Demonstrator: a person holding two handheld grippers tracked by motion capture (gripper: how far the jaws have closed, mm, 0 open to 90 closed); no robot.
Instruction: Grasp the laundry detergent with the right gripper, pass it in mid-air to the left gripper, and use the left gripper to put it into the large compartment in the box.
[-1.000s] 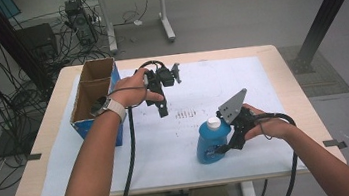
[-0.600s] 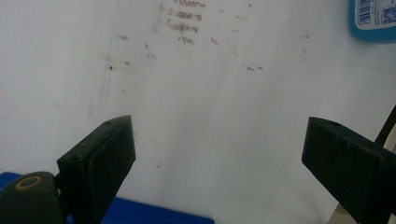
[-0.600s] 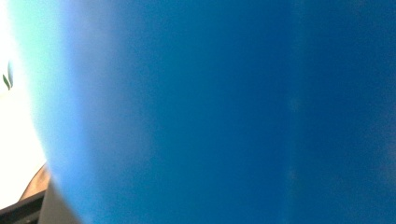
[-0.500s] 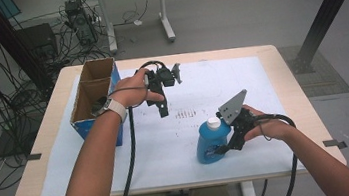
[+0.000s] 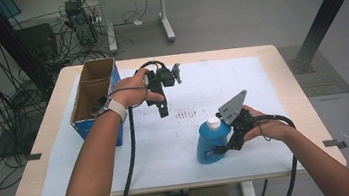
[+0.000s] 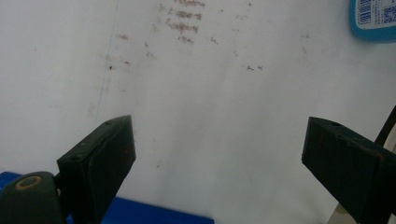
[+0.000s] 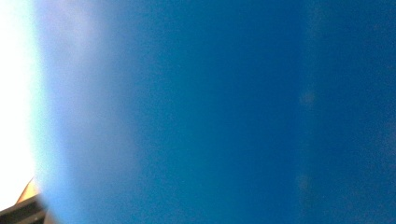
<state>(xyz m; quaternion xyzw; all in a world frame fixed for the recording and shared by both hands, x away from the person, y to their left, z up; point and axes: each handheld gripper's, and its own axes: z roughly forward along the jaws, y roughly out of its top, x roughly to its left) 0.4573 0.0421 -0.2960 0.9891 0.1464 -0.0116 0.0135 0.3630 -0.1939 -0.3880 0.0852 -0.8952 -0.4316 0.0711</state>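
Note:
A blue bottle (image 5: 212,142) with a white cap stands upright on the white paper, near the table's front right. My right gripper (image 5: 228,141) presses on its right side, shut on its body, with the grey plate raised above it. In the right gripper view the bottle's blue wall (image 7: 224,112) is blurred and very close. My left gripper (image 5: 165,90) hangs above the paper beside the cardboard box (image 5: 93,100). Its jaws stand wide apart with nothing between them (image 6: 219,140). The bottle's label (image 6: 373,16) shows at the top right corner of the left gripper view.
The open cardboard box with blue sides stands at the table's left, and its blue edge (image 6: 149,215) lies just under my left gripper. Faint pencil marks (image 5: 187,113) dot the white paper (image 5: 261,82). Cables trail from both grippers off the front edge.

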